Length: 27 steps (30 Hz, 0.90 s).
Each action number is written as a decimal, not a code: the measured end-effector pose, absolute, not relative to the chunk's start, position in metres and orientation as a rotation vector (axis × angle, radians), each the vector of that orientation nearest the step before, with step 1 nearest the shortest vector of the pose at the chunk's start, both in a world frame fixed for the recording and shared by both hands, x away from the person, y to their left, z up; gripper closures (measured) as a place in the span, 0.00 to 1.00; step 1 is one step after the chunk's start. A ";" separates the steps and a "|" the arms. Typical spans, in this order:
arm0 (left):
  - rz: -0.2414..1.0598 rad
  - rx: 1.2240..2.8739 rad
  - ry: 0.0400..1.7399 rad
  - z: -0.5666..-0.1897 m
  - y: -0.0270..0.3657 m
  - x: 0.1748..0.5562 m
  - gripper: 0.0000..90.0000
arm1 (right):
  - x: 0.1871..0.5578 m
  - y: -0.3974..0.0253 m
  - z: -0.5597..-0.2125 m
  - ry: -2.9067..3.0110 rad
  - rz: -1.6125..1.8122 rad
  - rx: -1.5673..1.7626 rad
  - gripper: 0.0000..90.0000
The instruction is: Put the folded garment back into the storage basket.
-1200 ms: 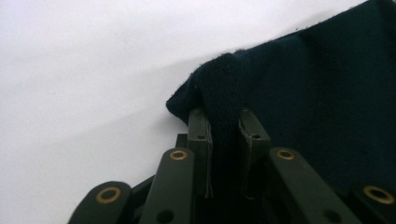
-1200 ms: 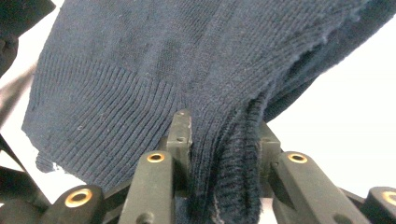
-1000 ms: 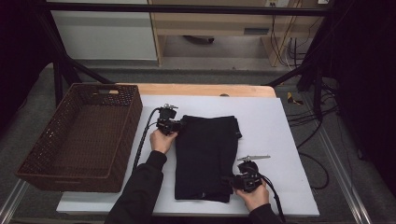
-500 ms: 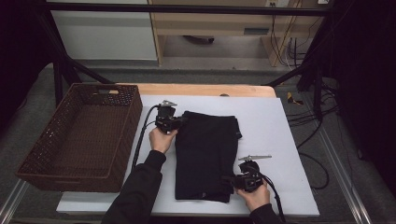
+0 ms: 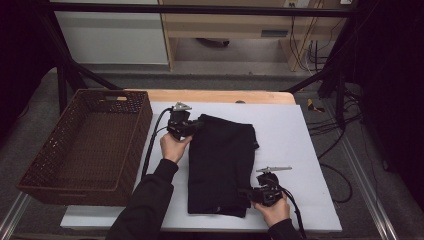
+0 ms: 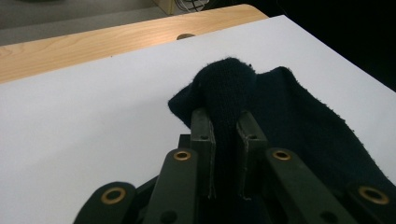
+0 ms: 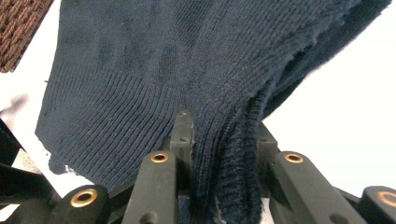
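A folded dark navy knit garment lies lengthwise on the white table sheet. My left gripper is shut on the garment's far left corner; in the left gripper view a bunch of the knit bulges up between the jaws. My right gripper is shut on the near right edge, with the ribbed hem pinched in folds between its jaws. A person's hands hold both grippers.
A brown wicker basket stands at the table's left, with nothing in it. A bare wooden strip runs along the far edge. Cables hang off the right side. The basket's weave also appears in the right gripper view.
Nearly nothing has changed. Both grippers keep their hold on the garment at the same corners; the hands have shifted only slightly.
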<state>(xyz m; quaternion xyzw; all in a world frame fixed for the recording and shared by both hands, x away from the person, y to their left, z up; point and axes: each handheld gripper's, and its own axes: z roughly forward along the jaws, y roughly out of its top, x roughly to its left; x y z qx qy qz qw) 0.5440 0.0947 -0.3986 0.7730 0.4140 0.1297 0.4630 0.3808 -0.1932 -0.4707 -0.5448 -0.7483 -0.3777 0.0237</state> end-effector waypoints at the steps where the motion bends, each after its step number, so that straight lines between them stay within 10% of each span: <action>1: 0.314 1.897 1.016 -0.398 0.095 0.544 0.88 | 0.381 -0.193 -0.471 -2.316 -1.170 -1.686 0.79; 27: 0.321 1.907 0.905 -0.366 0.085 0.527 0.89 | 0.378 -0.197 -0.467 -2.312 -1.203 -1.660 0.79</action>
